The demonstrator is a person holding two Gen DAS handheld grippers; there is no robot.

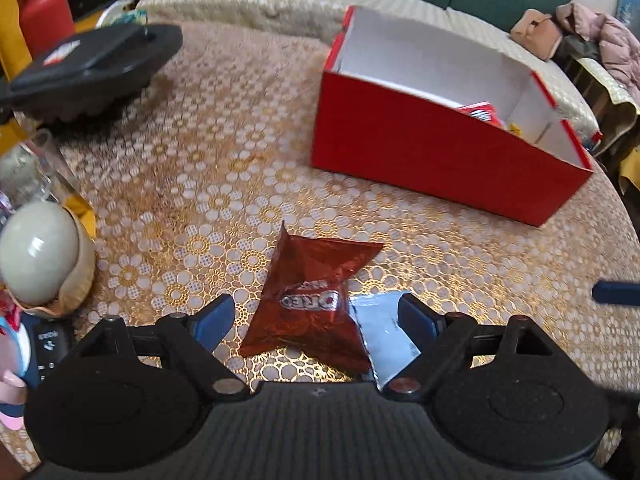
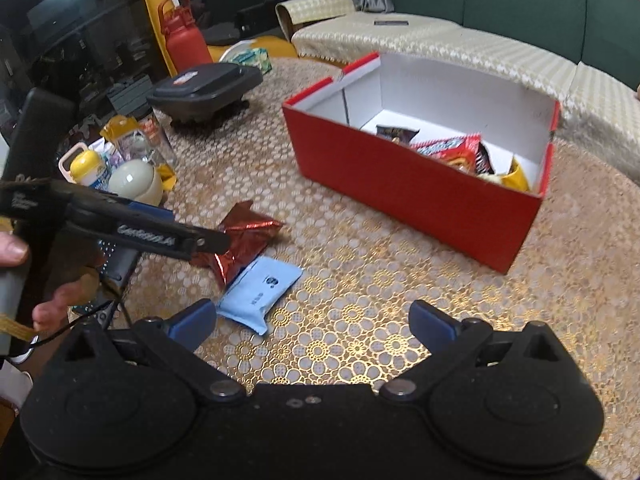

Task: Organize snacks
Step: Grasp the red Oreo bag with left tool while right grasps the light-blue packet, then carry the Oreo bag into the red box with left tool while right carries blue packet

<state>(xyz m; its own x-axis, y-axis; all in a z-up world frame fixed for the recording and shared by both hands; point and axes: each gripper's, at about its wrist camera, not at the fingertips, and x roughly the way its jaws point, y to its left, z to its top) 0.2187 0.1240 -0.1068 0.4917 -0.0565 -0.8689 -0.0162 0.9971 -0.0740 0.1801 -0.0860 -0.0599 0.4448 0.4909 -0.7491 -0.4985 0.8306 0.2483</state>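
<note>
Crinkled red foil Oreo packet (image 1: 306, 304) lies on gold floral tablecloth (image 1: 224, 168), overlapping smooth blue pouch (image 1: 382, 330). Left gripper (image 1: 316, 316) hovers low, fingers apart, straddling packet. Right gripper (image 2: 312, 320) open, empty. Red cardboard box (image 2: 416, 196) holds snacks.

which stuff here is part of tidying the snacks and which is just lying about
Part of the job:
red box holding snacks
red Oreo packet
blue packet
left gripper, open
right gripper, open

Just lying about:
black appliance
red bottle
white egg-shaped thing
sofa
</note>
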